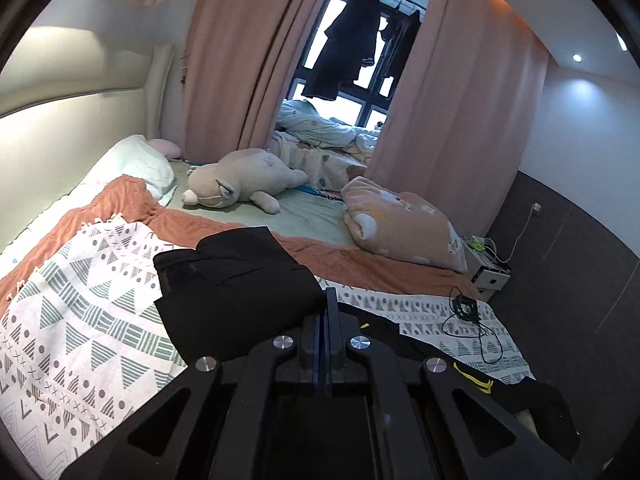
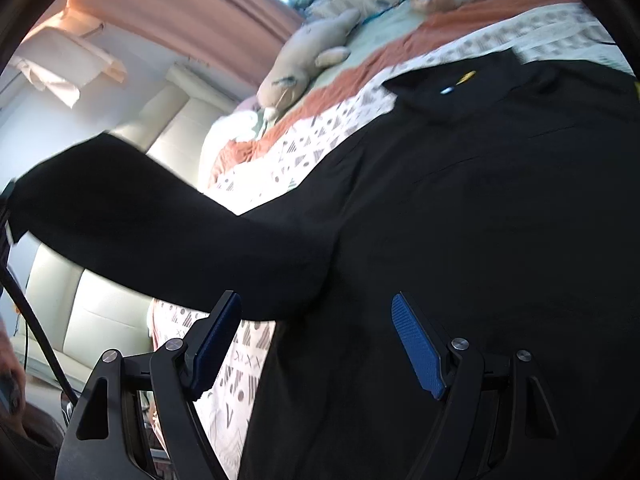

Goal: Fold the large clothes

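Black long-sleeved cloth garment (image 2: 480, 200) lies on patterned bedspread (image 1: 80, 300) near bed's foot edge, sleeve (image 2: 160, 232) lifted by pinched-shut left gripper (image 1: 325, 300); right gripper (image 2: 316, 340) wide, empty — sleeve may slip, body may drag w/ nothing pinning it.

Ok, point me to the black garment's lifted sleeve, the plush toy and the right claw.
Lifted sleeve (image 2: 168, 232): right wrist view, mid-length of the raised black sleeve.
Plush toy (image 1: 244, 178): left wrist view, middle of its beige body.
Right claw (image 2: 316, 344): right wrist view, midway between its blue-padded fingertips, open.
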The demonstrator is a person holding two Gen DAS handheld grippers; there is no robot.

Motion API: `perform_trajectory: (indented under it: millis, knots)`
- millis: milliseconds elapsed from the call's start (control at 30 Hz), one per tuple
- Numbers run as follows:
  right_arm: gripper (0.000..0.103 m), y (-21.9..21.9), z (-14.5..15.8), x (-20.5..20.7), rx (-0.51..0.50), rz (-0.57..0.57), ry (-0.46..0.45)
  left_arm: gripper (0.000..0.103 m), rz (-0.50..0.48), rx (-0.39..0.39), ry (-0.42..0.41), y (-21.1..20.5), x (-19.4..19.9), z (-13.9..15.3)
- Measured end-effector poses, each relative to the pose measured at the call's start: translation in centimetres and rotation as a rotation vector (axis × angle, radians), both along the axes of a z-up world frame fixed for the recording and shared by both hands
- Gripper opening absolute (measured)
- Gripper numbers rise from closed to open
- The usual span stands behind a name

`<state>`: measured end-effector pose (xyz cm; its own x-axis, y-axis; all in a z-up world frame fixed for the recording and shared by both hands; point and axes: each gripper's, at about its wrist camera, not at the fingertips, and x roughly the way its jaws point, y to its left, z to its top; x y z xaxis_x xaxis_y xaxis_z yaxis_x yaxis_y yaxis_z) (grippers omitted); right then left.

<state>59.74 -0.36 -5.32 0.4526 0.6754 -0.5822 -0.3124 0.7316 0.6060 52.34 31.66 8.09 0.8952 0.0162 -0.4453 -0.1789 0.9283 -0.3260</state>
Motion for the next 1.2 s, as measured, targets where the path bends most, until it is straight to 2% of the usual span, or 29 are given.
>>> perform_trajectory:
  millis: [233, 367, 533, 667, 800, 1067, 1200]
  knots:
    - [0.076, -8.5, 1.4, -4.7, -0.003, -0.168, -0.039, 0.003, -0.091, -0.009, 0.026, -6.0, 3.2, -0.5]
    - [0.076, -12.9, 1.4, -6.7, 0.046, -0.271, -0.019, 0.003, -0.144, -0.013, 0.040, -9.3, 4.8, -1.3]
    - [0.076, -17.6, 0.6, -6.6, 0.085, -0.402, 0.015, 0.003, -0.221, -0.019, 0.090, -13.8, 7.9, -3.5]
    - [0.076, -18.4, -0.3, -7.6, 0.108, -0.441, 0.039, 0.004, -0.276, -0.034, 0.161, -17.1, 11.0, -6.9]
    - [0.076, -19.8, -0.5, -7.9, 0.166, -0.472, 0.053, 0.003, -0.294, -0.069, 0.245, -19.7, 14.0, -11.5]
    - [0.076, -23.0, -2.6, -6.7, 0.229, -0.534, 0.080, 0.004, -0.316, -0.076, 0.341, -24.3, 16.1, -18.2]
    - [0.076, -24.1, -2.9, -6.8, 0.258, -0.566, 0.094, 0.004, -0.343, -0.134, 0.383, -25.6, 16.9, -21.5]
